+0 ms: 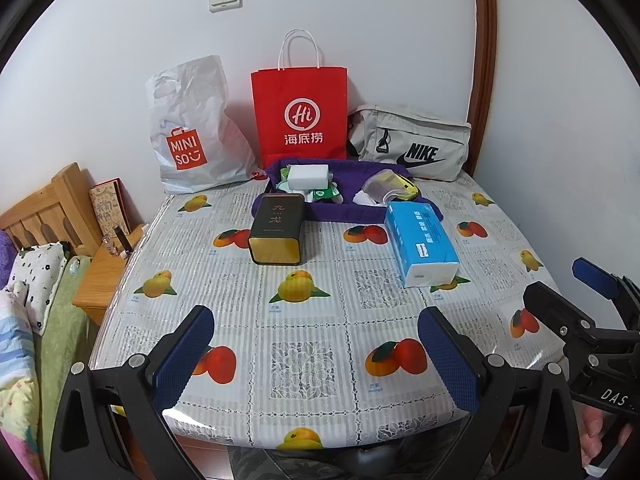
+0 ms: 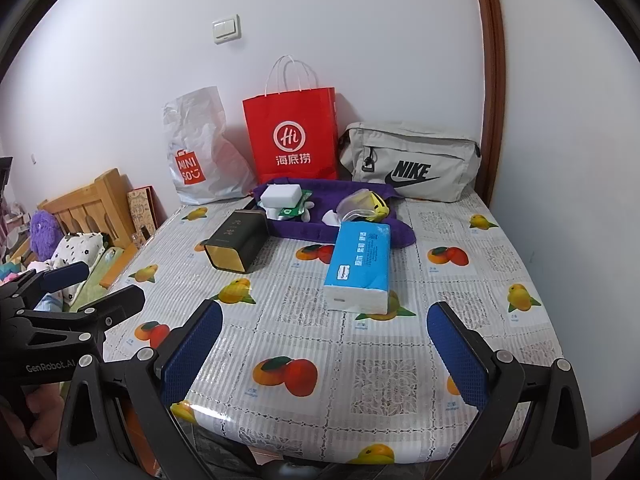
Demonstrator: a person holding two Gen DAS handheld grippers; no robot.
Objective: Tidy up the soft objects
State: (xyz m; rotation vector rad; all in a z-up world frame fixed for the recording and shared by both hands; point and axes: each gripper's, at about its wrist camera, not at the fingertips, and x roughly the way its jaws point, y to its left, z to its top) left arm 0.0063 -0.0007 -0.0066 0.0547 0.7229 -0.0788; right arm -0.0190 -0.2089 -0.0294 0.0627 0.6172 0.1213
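Blue-padded fingers (image 1: pixel 184 356) of the left claw (image 1: pixel 316 354) spread wide and hold nothing above the near edge of a table (image 1: pixel 304 344) covered in a fruit-print plastic cloth; the right claw (image 2: pixel 326 354) hangs beside it, equally wide and equally empty, each claw showing at the edge of the other's view

Ahead of the right claw, and ahead and to the right of the left one, a blue pack of tissues (image 2: pixel 358 266) lies flat on the cloth, its white end facing the cameras. Beyond the left claw a dark tin (image 1: pixel 277 230) lies on its side, gold end forward. Just behind both, a purple cloth tray (image 1: pixel 352 208) carries a white sponge block (image 1: pixel 309 176), green-printed sachets (image 1: pixel 322 194) and a yellow item in a clear bag (image 1: pixel 390 186). Against the wall stand a white plastic shopping bag (image 1: pixel 192 136), a red paper bag (image 1: pixel 300 114) and a grey zipped pouch (image 1: pixel 412 142)

Whether the tissue pack is waiting to join the tray or has been left out on purpose cannot be judged from this scene

Risks from here seem to lie in the materials: the pack's slick wrapper could slide out of a loose pinch or crumple under a hard one, the glossy table cover offers little friction, and a reach towards the tray passes close to the tin, which could be knocked across the cloth
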